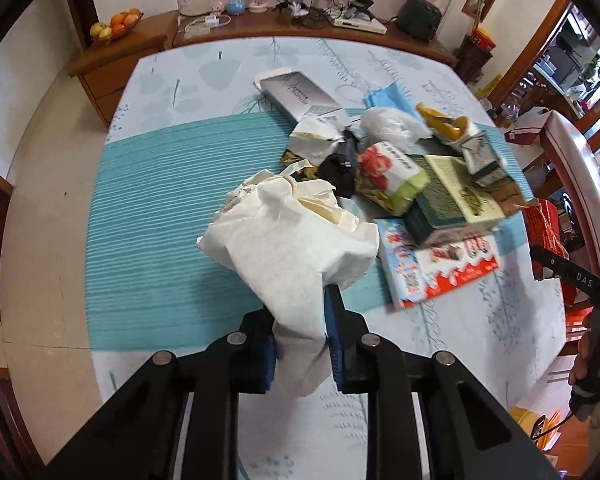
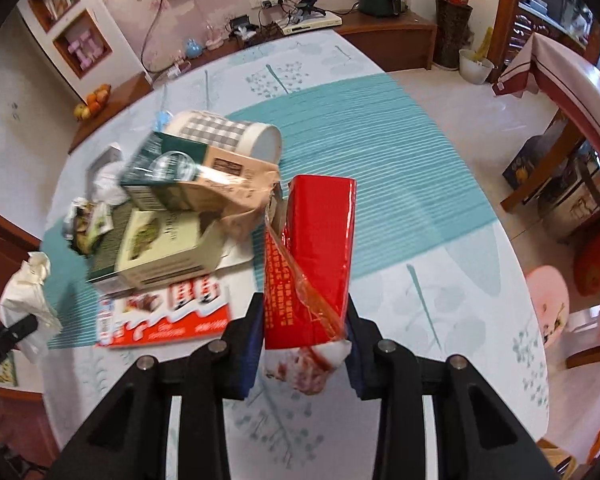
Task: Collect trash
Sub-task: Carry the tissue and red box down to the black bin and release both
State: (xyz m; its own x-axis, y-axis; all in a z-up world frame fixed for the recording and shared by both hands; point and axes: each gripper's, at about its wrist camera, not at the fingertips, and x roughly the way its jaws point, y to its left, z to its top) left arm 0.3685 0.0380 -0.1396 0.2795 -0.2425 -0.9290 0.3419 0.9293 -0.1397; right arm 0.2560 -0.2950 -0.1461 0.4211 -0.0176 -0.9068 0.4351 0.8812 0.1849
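Left tool [image 1: 300, 344]: pads pressed together on a bunched neck of white cloth bag [image 1: 296, 248], which rises from the tool at lower centre of the left wrist view, its open mouth turned toward the upper right of the frame.

Right tool [image 2: 304, 332]: pinching the lower end of a red foil carton [image 2: 320, 240], torn along one edge, whose long axis runs up the frame from the tool, leaning slightly right; crumpled white-and-red wrapping hangs beneath it between the pads.

Beyond the tools, the remaining trash lies heaped on the counter [image 1: 148, 240], which is covered by a teal striped cloth. The heap includes a green tea box [image 1: 456, 200], a flat red-and-white chocolate box [image 1: 440, 268], a floral tissue pack [image 1: 392, 176], a white plastic bag [image 1: 388, 124], a blue face mask [image 1: 384, 98] and a long grey carton [image 1: 296, 94].

Governing relation, as judged: in the right wrist view the bag sits at the far left edge, so the carton must travel leftward across the heap, end-first, into the bag's mouth.
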